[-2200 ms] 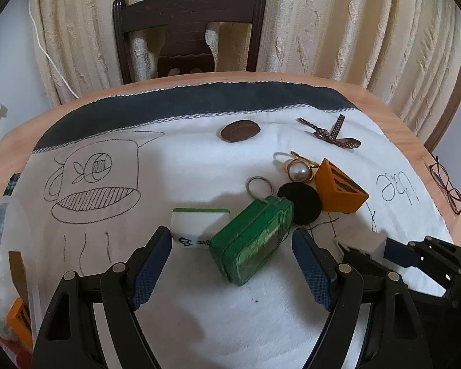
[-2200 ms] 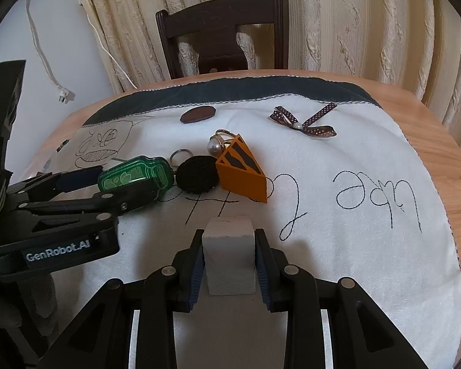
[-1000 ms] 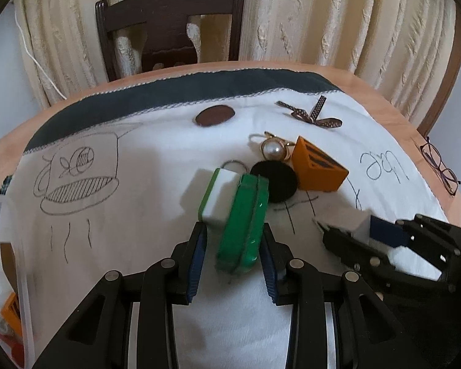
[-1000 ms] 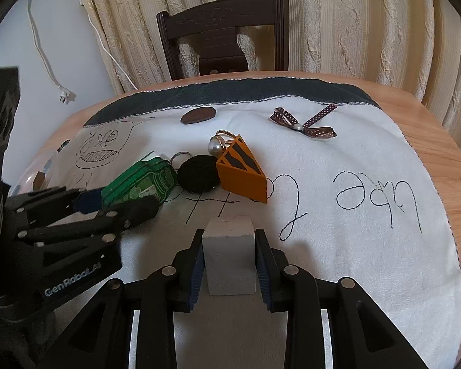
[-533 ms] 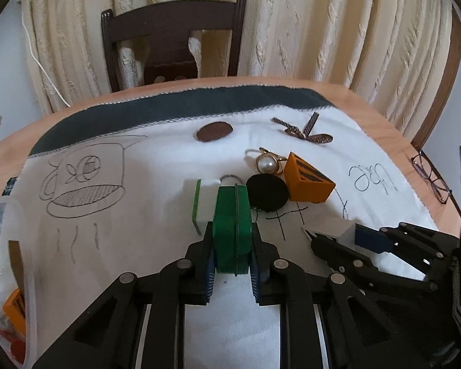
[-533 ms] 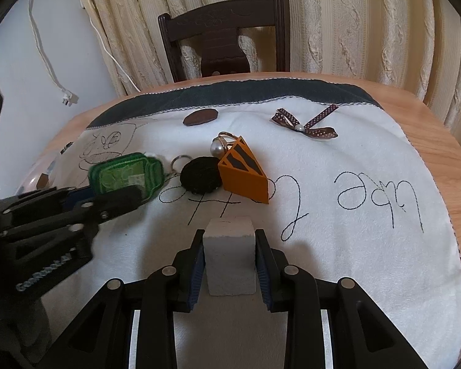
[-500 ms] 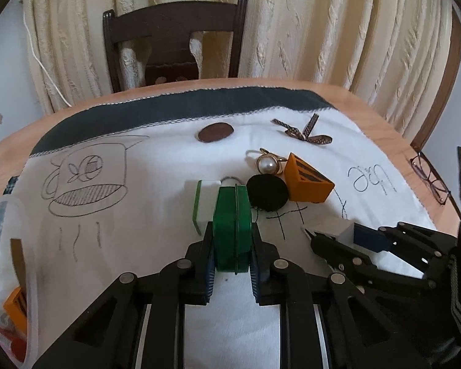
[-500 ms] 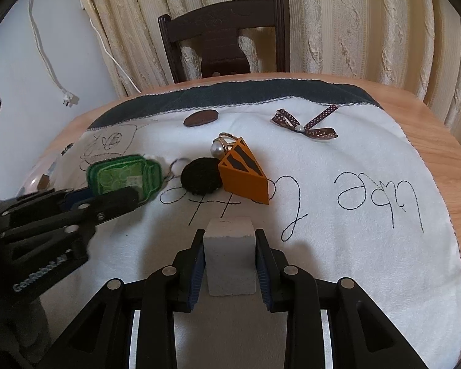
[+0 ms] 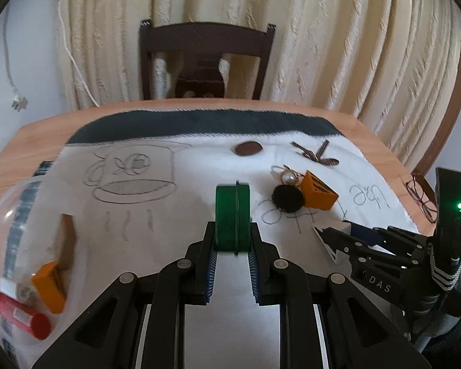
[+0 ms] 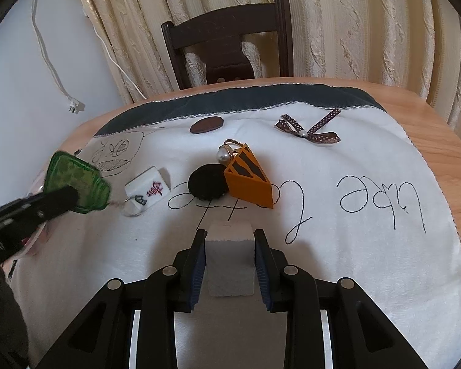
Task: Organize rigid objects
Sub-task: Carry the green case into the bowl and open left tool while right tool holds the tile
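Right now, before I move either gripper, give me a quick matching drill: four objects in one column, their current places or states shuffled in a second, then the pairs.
Things:
1. green tin
2. white block
3. mahjong tile
4. red tube

States:
A. lying on the white cloth, beside the black round pad
B. clamped on edge in the left gripper
C. inside the clear container
D. clamped in the right gripper

Pairs: 1-B, 2-D, 3-A, 4-C
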Action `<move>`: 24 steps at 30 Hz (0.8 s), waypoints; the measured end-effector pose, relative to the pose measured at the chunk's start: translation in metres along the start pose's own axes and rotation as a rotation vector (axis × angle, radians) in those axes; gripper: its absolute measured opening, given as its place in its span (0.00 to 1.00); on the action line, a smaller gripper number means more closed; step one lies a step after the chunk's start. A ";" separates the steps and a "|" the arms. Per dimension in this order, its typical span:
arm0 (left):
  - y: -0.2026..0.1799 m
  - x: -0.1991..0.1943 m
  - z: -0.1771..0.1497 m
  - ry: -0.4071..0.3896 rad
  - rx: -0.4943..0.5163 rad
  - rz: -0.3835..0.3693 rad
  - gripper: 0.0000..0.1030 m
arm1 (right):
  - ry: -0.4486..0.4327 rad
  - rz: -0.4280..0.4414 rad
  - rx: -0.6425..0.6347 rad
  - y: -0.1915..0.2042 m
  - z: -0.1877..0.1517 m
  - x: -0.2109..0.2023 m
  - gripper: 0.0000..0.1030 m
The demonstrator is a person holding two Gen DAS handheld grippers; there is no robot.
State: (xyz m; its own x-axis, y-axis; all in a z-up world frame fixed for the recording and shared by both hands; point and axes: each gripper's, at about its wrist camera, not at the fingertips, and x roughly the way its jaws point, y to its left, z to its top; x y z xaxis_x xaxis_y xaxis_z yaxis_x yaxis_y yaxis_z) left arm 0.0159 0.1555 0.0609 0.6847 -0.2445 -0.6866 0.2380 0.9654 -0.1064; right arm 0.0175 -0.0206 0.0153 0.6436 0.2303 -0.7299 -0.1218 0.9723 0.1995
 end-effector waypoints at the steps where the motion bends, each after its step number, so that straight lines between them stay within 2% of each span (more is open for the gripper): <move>1: 0.003 -0.003 0.000 -0.006 -0.004 0.010 0.19 | 0.000 0.000 0.000 0.000 0.000 0.000 0.31; 15: 0.071 -0.058 -0.004 -0.110 -0.133 0.141 0.19 | 0.001 -0.003 -0.001 0.000 0.000 0.000 0.31; 24: 0.125 -0.084 -0.014 -0.165 -0.245 0.309 0.19 | 0.000 -0.005 -0.002 0.000 -0.001 0.001 0.31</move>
State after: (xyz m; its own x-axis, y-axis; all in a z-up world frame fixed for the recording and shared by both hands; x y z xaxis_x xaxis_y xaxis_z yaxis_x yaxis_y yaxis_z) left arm -0.0212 0.2983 0.0948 0.8040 0.0672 -0.5908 -0.1523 0.9837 -0.0953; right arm 0.0171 -0.0200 0.0145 0.6441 0.2259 -0.7308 -0.1206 0.9734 0.1946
